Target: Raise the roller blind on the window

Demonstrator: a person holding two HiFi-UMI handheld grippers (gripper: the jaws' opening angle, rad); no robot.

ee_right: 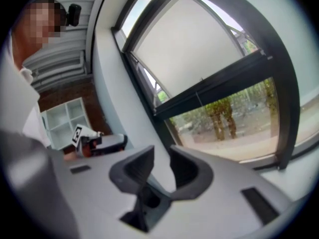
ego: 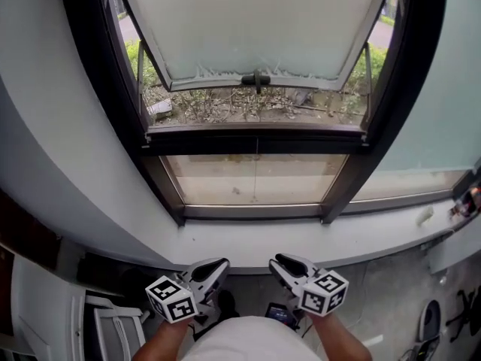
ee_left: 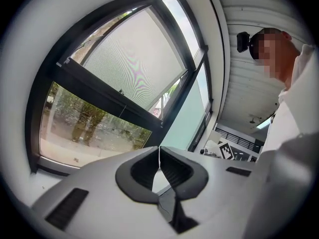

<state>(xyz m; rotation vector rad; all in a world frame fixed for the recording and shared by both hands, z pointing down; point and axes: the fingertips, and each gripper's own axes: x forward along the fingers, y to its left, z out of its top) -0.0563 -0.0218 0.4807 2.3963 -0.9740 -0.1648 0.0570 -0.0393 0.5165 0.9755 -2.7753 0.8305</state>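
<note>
A white sill runs just ahead of the left claw and right claw. Far right of the right claw, a small white piece lies on it. Dry shrubs show farther ahead, outside. A white slatted rack stands left of the left claw.

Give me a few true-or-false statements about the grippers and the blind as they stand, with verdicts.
1. The left gripper has its jaws together with nothing between them. True.
2. The right gripper is shut on a cord. False: its jaws stand apart and nothing is between them.
3. The roller blind covers the window right down to the sill. False: it covers only the upper part, and the lower pane is bare.
4. In the head view, both grippers are on the near side of the sill, touching nothing on the window. True.
</note>
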